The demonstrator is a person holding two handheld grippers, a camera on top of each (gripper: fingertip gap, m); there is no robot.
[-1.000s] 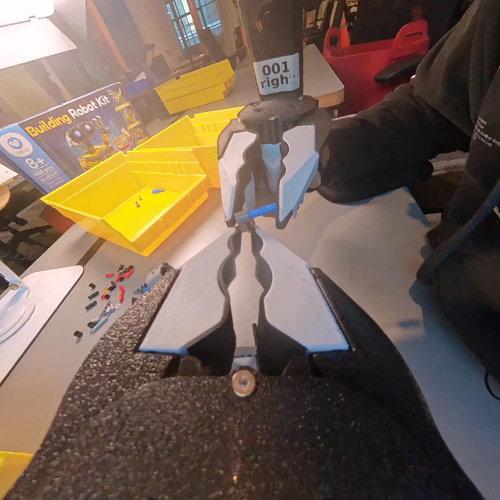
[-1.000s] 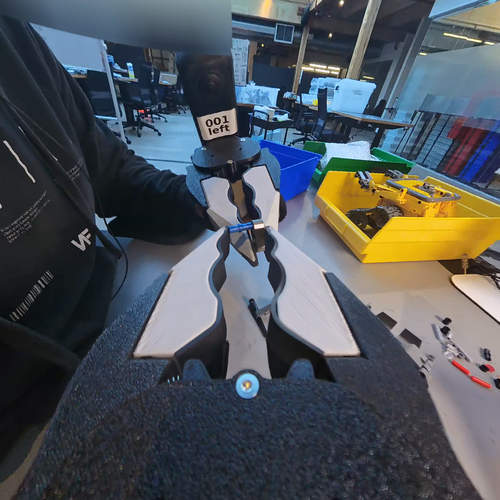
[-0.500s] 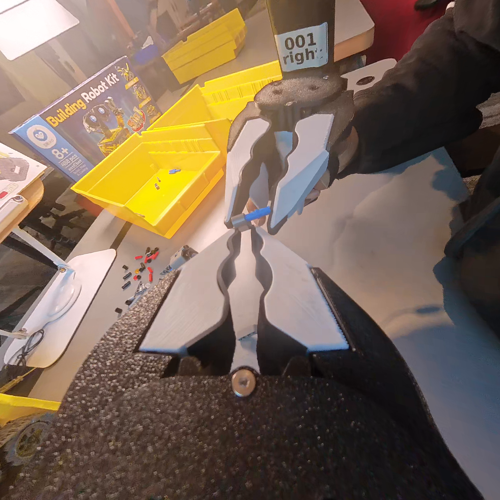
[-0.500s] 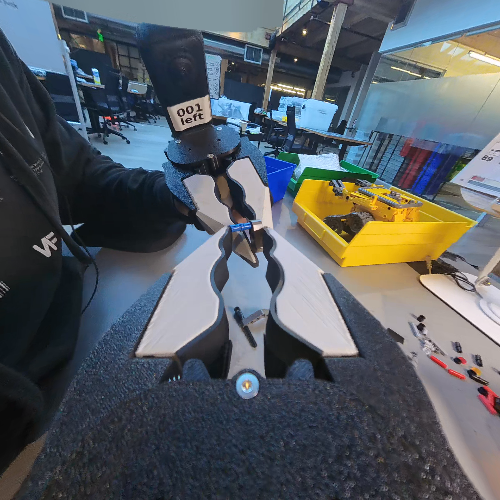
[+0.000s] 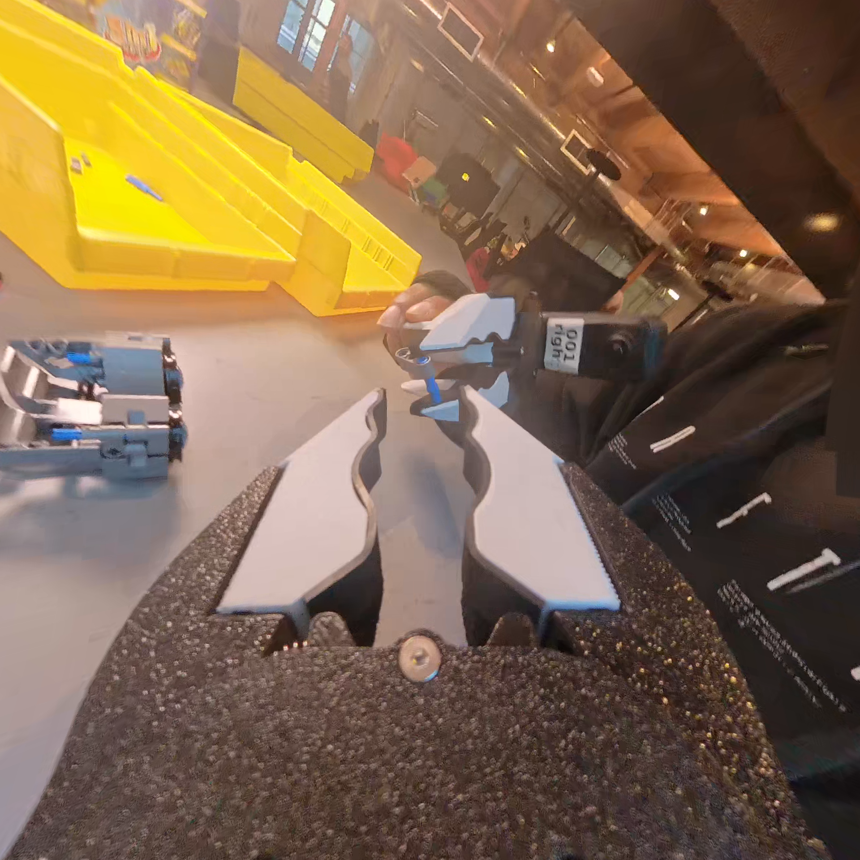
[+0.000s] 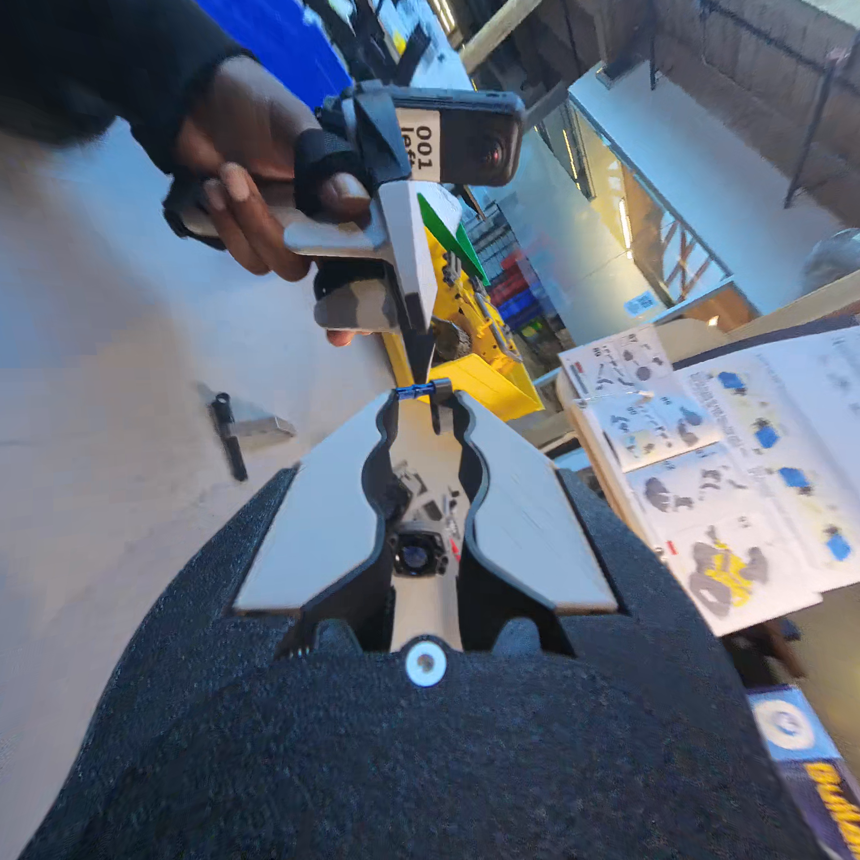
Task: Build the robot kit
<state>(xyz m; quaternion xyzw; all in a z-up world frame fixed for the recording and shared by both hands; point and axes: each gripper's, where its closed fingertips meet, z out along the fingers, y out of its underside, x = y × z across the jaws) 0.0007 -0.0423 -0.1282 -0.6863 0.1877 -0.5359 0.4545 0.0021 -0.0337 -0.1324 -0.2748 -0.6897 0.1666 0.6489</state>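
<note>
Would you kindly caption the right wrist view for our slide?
Right gripper pinching a blue pin with grey connector, left gripper just above.

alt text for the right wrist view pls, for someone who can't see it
The right gripper pinches a small blue pin with a grey connector between its fingertips. The hand-held left gripper points down just above it, over a grey table, beside an open instruction booklet.

Beside the smooth matt grey tabletop (image 5: 279,372), glossy yellow plastic bins (image 5: 195,223); nearby, a paper instruction booklet (image 6: 726,488) looks slightly shiny.
</note>
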